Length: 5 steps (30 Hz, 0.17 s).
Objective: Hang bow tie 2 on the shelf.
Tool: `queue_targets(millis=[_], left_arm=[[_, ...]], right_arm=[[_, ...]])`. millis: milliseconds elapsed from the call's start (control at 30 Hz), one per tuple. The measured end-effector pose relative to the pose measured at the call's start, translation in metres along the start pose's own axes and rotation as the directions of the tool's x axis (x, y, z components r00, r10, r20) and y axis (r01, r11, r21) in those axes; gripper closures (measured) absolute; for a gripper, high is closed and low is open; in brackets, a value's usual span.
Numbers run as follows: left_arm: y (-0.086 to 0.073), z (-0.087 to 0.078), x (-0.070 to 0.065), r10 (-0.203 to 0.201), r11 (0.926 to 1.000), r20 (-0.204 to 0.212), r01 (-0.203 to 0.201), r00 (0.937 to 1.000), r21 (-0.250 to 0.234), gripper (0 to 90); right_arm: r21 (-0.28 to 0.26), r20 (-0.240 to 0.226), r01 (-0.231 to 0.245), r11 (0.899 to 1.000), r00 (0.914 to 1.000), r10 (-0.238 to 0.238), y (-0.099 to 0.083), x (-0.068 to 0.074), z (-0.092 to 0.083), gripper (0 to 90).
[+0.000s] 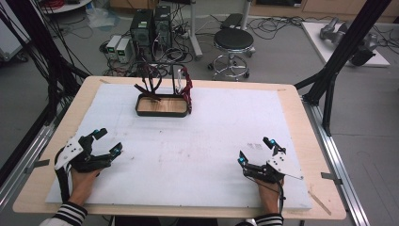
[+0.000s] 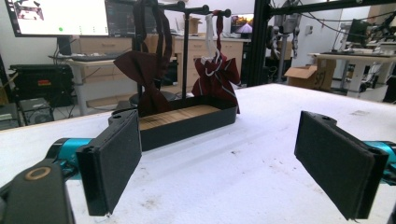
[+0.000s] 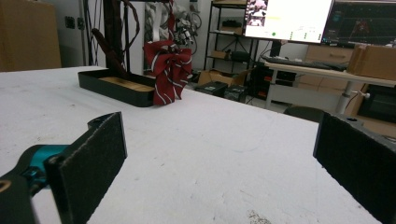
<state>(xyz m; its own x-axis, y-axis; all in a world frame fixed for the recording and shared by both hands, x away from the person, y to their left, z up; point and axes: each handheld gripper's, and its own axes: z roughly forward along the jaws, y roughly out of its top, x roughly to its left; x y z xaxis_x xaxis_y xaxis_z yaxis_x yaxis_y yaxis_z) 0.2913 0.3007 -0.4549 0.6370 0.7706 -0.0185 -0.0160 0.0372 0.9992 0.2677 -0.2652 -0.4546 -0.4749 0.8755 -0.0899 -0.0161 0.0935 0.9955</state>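
Nearest, at the bottom edge of the high view, two hands in striped sleeves each hold a tool resting low over the white sheet that covers the counter (image 1: pixel 291 101). On the person's left, the left tool (image 1: pixel 107 141) has its jaws spread wide and nothing between them; in the left gripper view its two black pads (image 2: pixel 114 163) stand well apart with bare white surface between. Likewise the right tool (image 1: pixel 255 150) is released, its jaws parted and empty, and the right gripper view shows its pads (image 3: pixel 91 163) far apart over the sheet. Both tools sit near the front corners of the counter, well apart from each other.

Farther on, past a wide stretch of bare sheet, a black tray (image 1: pixel 162 112) with a wooden floor stands near the far edge, a little left of centre. From it rises a thin black rack (image 2: pixel 187 46) with a top bar. A dark maroon bow tie (image 2: pixel 140 70) hangs at the rack's left side in the left gripper view, and a red bow tie with white stripes (image 2: pixel 217 74) hangs at its right, drooping over the tray's end wall. It seems to hang by a white strap, though that part is too blurred to be sure. Both ties are well apart from either tool.
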Motion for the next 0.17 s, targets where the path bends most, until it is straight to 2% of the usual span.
queue_targets(millis=[167], left_arm=[[-0.0006, -0.0008, -0.0013, 0.010, 0.9999, 0.001, -0.010, 1.0000, -0.010, 15.2]], right_arm=[[0.002, 0.002, -0.002, 1.000, 1.0000, 0.002, 0.0000, 0.0004, 0.0000, 1.8]])
